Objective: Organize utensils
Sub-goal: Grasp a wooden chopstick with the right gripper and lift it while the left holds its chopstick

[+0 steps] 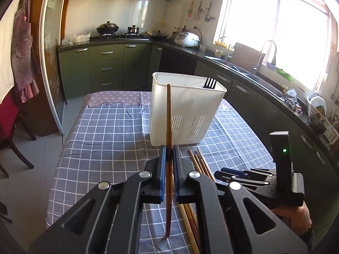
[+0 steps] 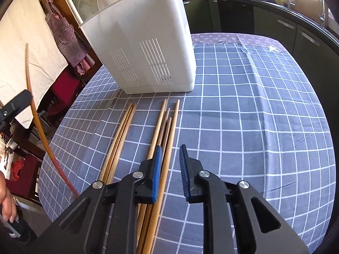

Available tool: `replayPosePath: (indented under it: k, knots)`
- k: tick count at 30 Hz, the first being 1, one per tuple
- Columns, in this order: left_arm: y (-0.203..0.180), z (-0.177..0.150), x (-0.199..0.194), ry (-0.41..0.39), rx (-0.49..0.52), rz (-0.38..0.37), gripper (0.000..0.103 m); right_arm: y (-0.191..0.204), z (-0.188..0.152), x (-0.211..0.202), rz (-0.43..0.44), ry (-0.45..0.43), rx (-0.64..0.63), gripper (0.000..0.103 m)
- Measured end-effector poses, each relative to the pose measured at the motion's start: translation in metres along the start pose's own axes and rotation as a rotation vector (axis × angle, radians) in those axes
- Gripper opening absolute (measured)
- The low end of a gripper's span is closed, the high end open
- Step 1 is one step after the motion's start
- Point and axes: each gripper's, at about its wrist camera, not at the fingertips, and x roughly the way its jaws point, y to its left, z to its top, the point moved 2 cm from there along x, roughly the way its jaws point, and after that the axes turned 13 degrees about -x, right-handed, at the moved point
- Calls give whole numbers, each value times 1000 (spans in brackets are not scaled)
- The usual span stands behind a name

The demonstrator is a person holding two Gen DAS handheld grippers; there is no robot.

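Left gripper jaws pinched one chopstick upright before white caddy; right gripper jaws spread over worktop chopsticks. Best tipped clear over rim.

My own gripper bodies cover the near ends of the loose chopsticks. Fork: only the tines clear the rim of the white holder; the rest is behind its wall. Holder's inside not visible from the right wrist. My left hand is cut by the frame edge. Small items on the far counter too tiny to identify.
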Motion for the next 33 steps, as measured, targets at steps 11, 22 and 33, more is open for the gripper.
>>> replayPosePath:
  k: [11, 22, 33]
  knots:
    - [2, -1, -10, -17, 10, -22, 6, 4, 11, 19, -83, 64, -42, 11]
    - [1, -4, -10, -8, 25, -35, 6, 18, 31, 38, -91, 112, -78, 9]
    - [0, -2, -11, -10, 29, -48, 6, 2, 35, -29, 17, -72, 3, 7]
